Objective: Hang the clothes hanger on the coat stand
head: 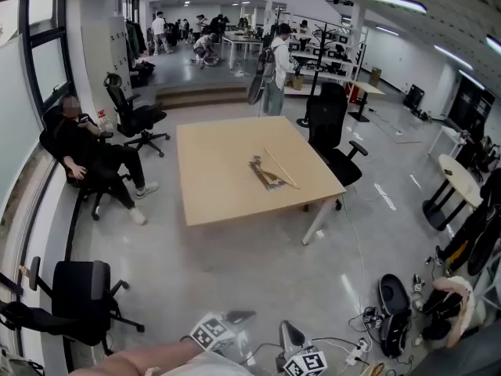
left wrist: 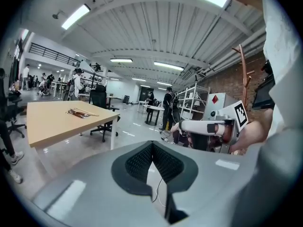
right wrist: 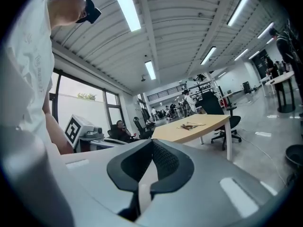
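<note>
A bundle of clothes hangers [head: 270, 171] lies on the pale wooden table [head: 227, 194] in the middle of the room; it also shows as the hangers [left wrist: 81, 112] and the hangers [right wrist: 191, 125] far ahead of both grippers. A black coat stand [head: 317, 53] rises behind the table, and a copper-coloured coat stand [left wrist: 244, 74] stands by the brick wall. My left gripper [head: 239, 317] and right gripper [head: 291, 335] are held low at the head view's bottom edge, well short of the table. The left gripper [left wrist: 152, 148] and right gripper [right wrist: 151, 145] each have their pads together, with nothing between them.
A person sits in an office chair [head: 94, 155] left of the table. A black chair [head: 333, 131] stands at the table's right side, another chair [head: 78, 296] at front left. Bags and cables [head: 395, 312] litter the floor at right, near a round table [head: 458, 178].
</note>
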Action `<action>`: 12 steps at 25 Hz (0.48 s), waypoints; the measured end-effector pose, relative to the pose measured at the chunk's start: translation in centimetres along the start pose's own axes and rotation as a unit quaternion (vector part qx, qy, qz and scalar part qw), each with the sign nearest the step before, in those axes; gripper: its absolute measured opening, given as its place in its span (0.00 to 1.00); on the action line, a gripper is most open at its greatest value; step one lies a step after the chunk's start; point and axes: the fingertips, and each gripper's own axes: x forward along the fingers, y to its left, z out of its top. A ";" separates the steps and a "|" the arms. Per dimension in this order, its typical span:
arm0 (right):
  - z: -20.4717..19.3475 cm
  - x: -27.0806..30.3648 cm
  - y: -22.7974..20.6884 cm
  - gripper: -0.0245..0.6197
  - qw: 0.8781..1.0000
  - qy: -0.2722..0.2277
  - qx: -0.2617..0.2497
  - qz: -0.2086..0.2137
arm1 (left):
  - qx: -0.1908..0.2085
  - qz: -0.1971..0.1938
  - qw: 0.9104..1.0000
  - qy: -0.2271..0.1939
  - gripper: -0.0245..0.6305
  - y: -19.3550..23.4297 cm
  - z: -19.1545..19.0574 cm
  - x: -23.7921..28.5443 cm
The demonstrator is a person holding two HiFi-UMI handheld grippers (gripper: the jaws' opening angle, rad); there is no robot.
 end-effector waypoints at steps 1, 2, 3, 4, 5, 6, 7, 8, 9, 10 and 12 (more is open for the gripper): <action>0.1 0.8 0.1 0.06 1.000 -0.001 0.001 -0.001 | 0.000 -0.001 1.000 -0.003 0.04 0.8 0.3 0.0; 0.2 1.6 0.2 0.06 1.000 0.000 0.000 -0.002 | 0.000 -0.001 1.000 -0.007 0.04 1.7 0.7 -0.1; 0.2 2.4 0.3 0.06 1.000 0.003 -0.002 -0.004 | 0.000 -0.002 1.000 -0.011 0.04 2.5 1.2 -0.1; 0.2 3.4 0.2 0.06 1.000 0.006 -0.004 -0.005 | 0.000 -0.002 1.000 -0.015 0.04 3.4 1.6 -0.2; 0.2 4.3 0.1 0.06 1.000 0.010 -0.006 -0.007 | 0.000 -0.002 1.000 -0.018 0.04 4.4 2.0 -0.2; 0.2 5.4 -0.1 0.06 1.000 0.014 -0.007 -0.010 | 0.000 0.000 1.000 -0.019 0.04 5.5 2.1 -0.2; 0.1 6.6 -0.2 0.06 1.000 0.019 -0.007 -0.013 | 0.000 0.002 1.000 -0.019 0.04 6.8 2.2 -0.2; 0.0 7.8 -0.3 0.06 1.000 0.024 -0.007 -0.016 | 0.003 0.005 1.000 -0.020 0.04 8.0 2.6 -0.3; 0.0 9.0 -0.3 0.06 0.999 0.028 -0.006 -0.017 | 0.009 0.008 1.000 -0.021 0.04 9.1 3.1 -0.4; 0.0 10.2 -0.2 0.06 0.999 0.032 -0.005 -0.016 | 0.013 0.009 1.000 -0.019 0.04 10.2 3.3 -0.5; -0.1 12.1 0.2 0.06 0.999 0.039 -0.001 -0.015 | 0.011 0.003 1.000 -0.015 0.04 11.8 2.8 -0.9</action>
